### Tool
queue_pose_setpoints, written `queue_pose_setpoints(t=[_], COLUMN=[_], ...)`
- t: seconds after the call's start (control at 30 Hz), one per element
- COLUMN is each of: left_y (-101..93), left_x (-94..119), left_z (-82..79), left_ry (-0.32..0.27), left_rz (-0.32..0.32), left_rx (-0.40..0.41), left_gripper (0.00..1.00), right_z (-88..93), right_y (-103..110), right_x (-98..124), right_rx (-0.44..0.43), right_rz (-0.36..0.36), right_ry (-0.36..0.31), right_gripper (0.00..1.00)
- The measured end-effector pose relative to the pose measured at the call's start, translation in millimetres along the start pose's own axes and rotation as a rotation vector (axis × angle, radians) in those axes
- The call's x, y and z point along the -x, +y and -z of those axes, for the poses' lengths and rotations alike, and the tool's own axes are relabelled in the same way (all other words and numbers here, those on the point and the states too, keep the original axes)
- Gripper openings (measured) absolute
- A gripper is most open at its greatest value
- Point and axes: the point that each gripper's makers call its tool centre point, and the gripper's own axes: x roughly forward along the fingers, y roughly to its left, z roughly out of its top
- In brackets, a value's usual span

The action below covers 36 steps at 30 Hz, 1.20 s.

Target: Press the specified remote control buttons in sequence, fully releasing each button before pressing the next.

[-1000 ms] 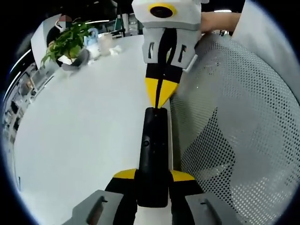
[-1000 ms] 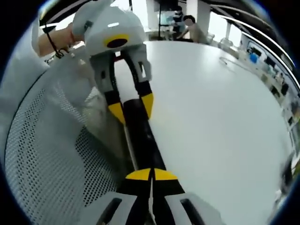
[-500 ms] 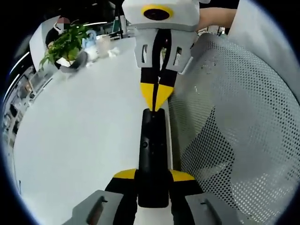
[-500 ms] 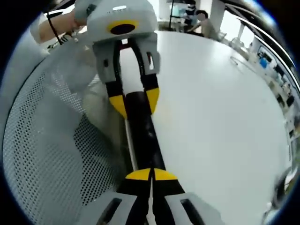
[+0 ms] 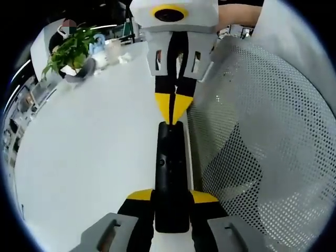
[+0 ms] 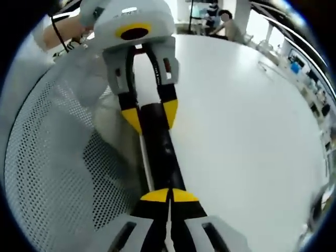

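A long black remote point(image 5: 170, 163) lies along the edge of the white table point(image 5: 94, 147). My left gripper point(image 5: 170, 198) is shut on its near end, one yellow tip on each side. My right gripper point(image 5: 172, 110) comes in from the top of the left gripper view, jaws shut, with its yellow tips meeting the remote's far end. In the right gripper view, my right gripper point(image 6: 169, 195) has its closed tips over one end of the remote point(image 6: 160, 152), and my left gripper point(image 6: 149, 113) clamps the other end.
A white perforated mesh surface point(image 5: 262, 131) runs beside the remote, also visible as the mesh point(image 6: 58, 157). A potted plant point(image 5: 73, 47) and small containers point(image 5: 110, 50) stand at the table's far corner. Seated people point(image 6: 215, 16) are beyond the table's far side. A person's hand point(image 6: 63, 34) holds my left gripper.
In the left gripper view, the right gripper has come a little nearer and straightened in line with the remote, its tips now against the far end. The left gripper's hold is unchanged.
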Motion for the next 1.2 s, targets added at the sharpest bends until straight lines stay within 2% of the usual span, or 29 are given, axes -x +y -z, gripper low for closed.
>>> queue_pose_setpoints(t=[0.07, 0.13, 0.23, 0.37, 0.63, 0.87, 1.03, 1.2], left_y=[0.1, 0.1, 0.2, 0.1, 0.2, 0.3, 0.4, 0.5], left_x=[0.0, 0.1, 0.1, 0.2, 0.4, 0.3, 0.3, 0.2], left_z=[0.2, 0.2, 0.3, 0.0, -0.1, -0.2, -0.1, -0.1], left_ry=[0.001, 0.001, -0.004, -0.006, -0.013, -0.013, -0.016, -0.019], left_rz=[0.002, 0.003, 0.002, 0.002, 0.005, 0.006, 0.008, 0.008], left_rx=[0.001, 0.002, 0.007, 0.008, 0.010, 0.013, 0.015, 0.016], left_gripper=[0.25, 0.25, 0.25, 0.25, 0.25, 0.25, 0.25, 0.25], right_z=[0.2, -0.5, -2.7, -8.9, -8.7, -13.4, -11.9, -11.7], right_y=[-0.2, 0.6, 2.1, -1.7, 2.5, 3.3, 3.0, 3.5], right_x=[0.6, 1.1, 2.6, 4.3, -3.9, -3.2, -5.0, -6.5], right_rx=[-0.004, 0.046, 0.040, 0.046, 0.079, 0.157, 0.171, 0.232], right_rz=[0.004, 0.024, 0.052, 0.053, 0.007, 0.015, 0.014, 0.013], right_ry=[-0.027, -0.048, -0.059, -0.068, -0.032, -0.033, -0.006, 0.032], right_gripper=[0.00, 0.00, 0.00, 0.00, 0.00, 0.00, 0.00, 0.00])
